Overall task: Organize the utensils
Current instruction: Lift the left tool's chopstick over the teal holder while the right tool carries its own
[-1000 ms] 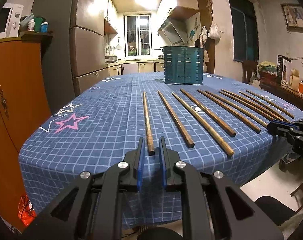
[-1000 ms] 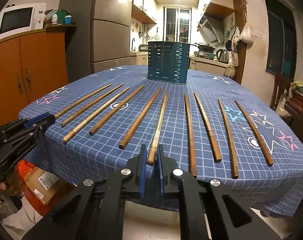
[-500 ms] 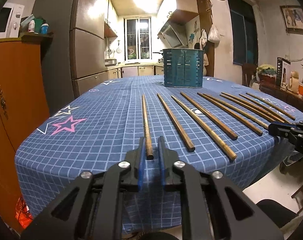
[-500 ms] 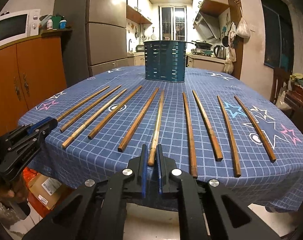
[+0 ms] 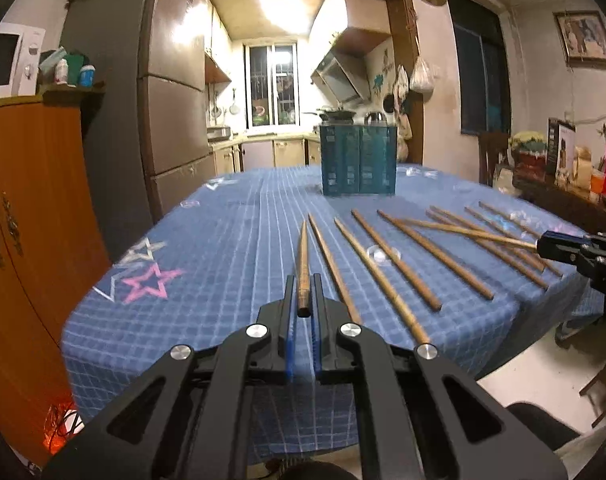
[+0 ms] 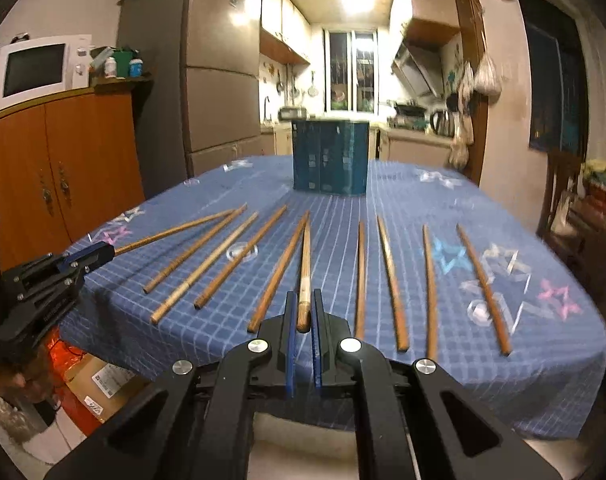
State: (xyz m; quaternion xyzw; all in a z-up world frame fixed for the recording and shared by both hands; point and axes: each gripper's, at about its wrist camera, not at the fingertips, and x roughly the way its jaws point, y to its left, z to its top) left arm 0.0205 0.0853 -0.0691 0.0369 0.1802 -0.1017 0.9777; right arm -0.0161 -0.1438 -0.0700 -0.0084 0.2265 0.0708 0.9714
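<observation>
Wooden chopsticks: one pinched by left gripper (image 5: 301,304), one pinched by right gripper (image 6: 301,312), others lying before teal holder (image 6: 330,156).

Bg: white microwave (image 6: 39,70) on orange wood cabinet (image 6: 87,156), small bottles and a green cup (image 6: 123,62) beside it. Tall steel fridge (image 6: 219,76) next. Kitchen window (image 6: 351,72) at back, range hood (image 5: 341,76), kettle (image 6: 441,122) on counter, framed picture (image 5: 585,38) on wall, cardboard box (image 6: 97,384) on floor
</observation>
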